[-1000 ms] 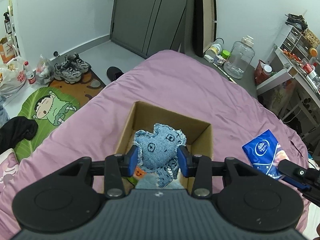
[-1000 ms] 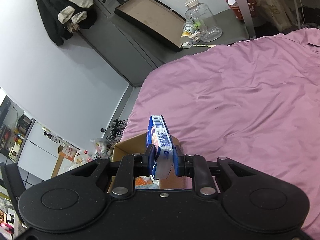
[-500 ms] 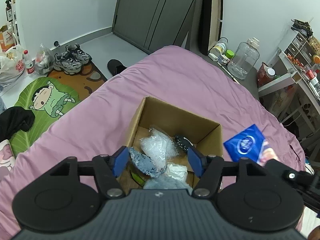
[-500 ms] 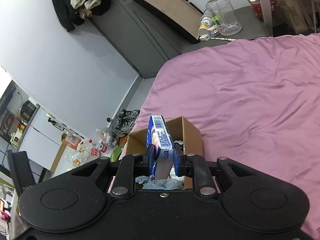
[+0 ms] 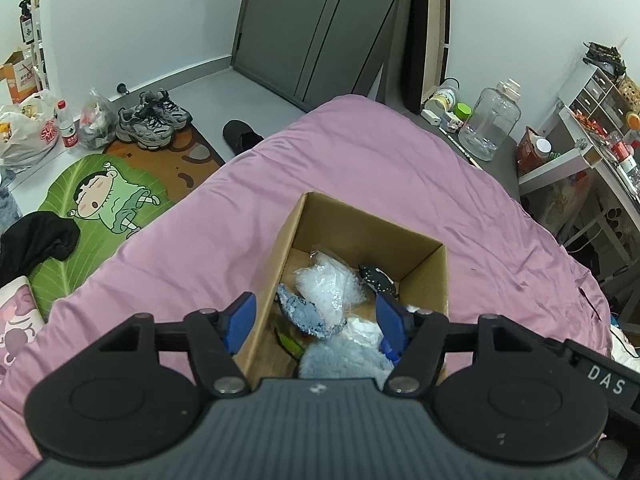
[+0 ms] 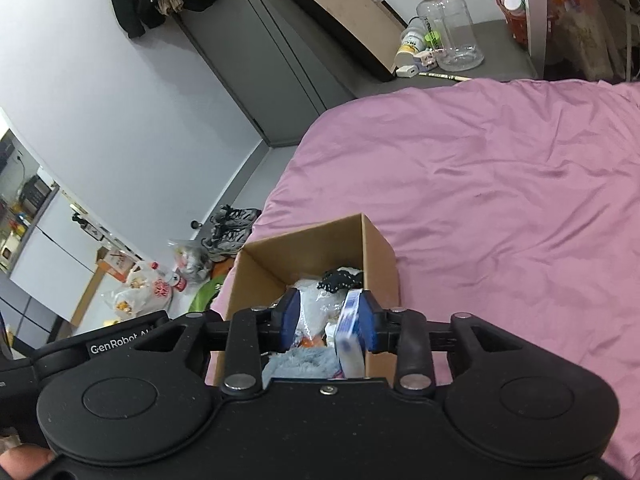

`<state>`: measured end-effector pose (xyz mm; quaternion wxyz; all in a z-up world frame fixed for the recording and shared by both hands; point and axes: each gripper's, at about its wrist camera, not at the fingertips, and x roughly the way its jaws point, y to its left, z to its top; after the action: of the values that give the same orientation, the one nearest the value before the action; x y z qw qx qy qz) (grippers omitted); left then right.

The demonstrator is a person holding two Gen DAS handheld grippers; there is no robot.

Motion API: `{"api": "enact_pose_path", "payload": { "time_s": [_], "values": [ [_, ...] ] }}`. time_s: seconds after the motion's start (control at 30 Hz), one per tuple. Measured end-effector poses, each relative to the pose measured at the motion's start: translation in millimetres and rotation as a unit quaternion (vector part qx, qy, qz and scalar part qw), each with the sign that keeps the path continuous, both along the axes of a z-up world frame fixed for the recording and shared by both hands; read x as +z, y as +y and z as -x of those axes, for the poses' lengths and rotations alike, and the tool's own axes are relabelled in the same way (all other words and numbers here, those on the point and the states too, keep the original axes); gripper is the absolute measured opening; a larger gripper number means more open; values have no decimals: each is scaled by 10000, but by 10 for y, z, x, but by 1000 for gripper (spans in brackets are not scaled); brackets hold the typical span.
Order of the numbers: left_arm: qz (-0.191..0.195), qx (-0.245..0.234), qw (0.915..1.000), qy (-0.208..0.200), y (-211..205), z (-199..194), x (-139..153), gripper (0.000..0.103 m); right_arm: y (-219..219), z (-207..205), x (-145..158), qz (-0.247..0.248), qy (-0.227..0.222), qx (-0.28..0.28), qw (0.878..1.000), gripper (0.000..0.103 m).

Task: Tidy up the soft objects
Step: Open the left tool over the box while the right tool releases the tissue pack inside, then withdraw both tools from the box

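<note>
The left gripper (image 5: 314,322) stands open and empty above the cardboard box (image 5: 362,222). The right gripper (image 6: 327,322) has just been opening; the blue tissue pack (image 6: 349,338) leans on its right pad, clear of the left pad. The denim toy (image 5: 302,312) lies inside the box on the pink bed (image 5: 360,160).

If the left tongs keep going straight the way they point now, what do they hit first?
Most likely the soft things in the cardboard box: the left tongs stand open above the denim toy and clear plastic bag. Depth is hard to judge.
</note>
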<state>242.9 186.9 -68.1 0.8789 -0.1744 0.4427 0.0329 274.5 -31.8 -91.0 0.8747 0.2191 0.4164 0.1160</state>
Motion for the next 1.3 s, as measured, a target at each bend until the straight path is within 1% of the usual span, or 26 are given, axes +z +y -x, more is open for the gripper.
{"api": "enact_pose_path", "payload": {
  "time_s": [0.17, 0.23, 0.3, 0.33, 0.43, 0.5, 0.57, 0.6, 0.73, 0.77, 0.9, 1.0, 1.03, 1.13, 1.3],
  "values": [
    [-18, -36, 10000, 52, -47, 87, 45, 65, -98, 94, 62, -112, 50, -56, 9999, 33],
    [-64, -101, 9999, 108, -84, 124, 65, 68, -132, 147, 66, -134, 108, -55, 9998, 33],
    [-117, -165, 9997, 136, -122, 166, 88, 75, -157, 196, 74, -138, 151, -49, 9998, 36],
    [-146, -210, 9996, 141, -145, 189, 105, 76, -173, 220, 80, -119, 171, -54, 9998, 40],
    [-202, -361, 9990, 174, -217, 245, 151, 79, -201, 292, 125, -26, 162, -42, 9999, 47],
    [-246, -415, 9987, 187, -249, 289, 185, 85, -235, 338, 163, 1, 160, -29, 9999, 52],
    [-287, -452, 9984, 167, -296, 337, 236, 88, -266, 391, 205, 44, 142, 16, 9999, 57],
    [-302, -470, 9983, 168, -313, 355, 260, 90, -283, 421, 227, 71, 125, 41, 9999, 61],
    [-420, -572, 9972, 247, -419, 436, 355, 92, -407, 538, 317, 135, 65, 37, 9999, 77],
    [-447, -593, 9969, 244, -447, 461, 381, 92, -448, 563, 344, 146, 49, 25, 9999, 78],
    [-495, -672, 9964, 153, -552, 584, 520, 99, -590, 658, 479, 233, 0, 22, 9997, 94],
    [-470, -719, 9963, 92, -633, 672, 617, 100, -702, 747, 588, 355, -90, 18, 9993, 101],
    [-477, -722, 9962, 77, -658, 706, 643, 100, -747, 776, 619, 380, -107, 4, 9992, 103],
    [-460, -783, 9959, 40, -743, 791, 713, 103, -888, 854, 711, 426, -174, -75, 9989, 103],
    [-608, -742, 9953, -94, -864, 962, 855, 103, -1117, 959, 859, 452, -320, -189, 9983, 103]
  ]
}}
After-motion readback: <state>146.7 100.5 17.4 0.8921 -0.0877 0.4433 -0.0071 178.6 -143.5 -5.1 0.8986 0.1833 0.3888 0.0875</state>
